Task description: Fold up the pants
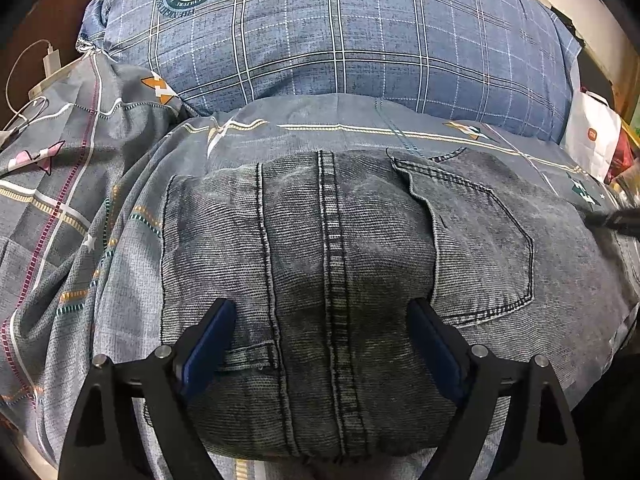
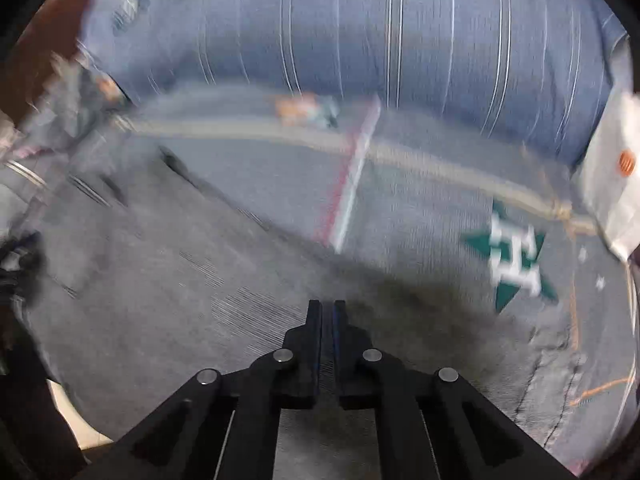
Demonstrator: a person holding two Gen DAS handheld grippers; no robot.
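Mid-fold, I reckon. Jeans already bundled on bed, pocket at 2 o'clock. My left hand-held gripper wide open, holding nothing. Right hand-held gripper pinched together; blurry, can't tell if gripping denim. Next: smooth bundle flat.

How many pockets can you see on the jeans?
1: a back pocket on the right side of the jeans, right of the center seam. Others may be hidden by the fold.
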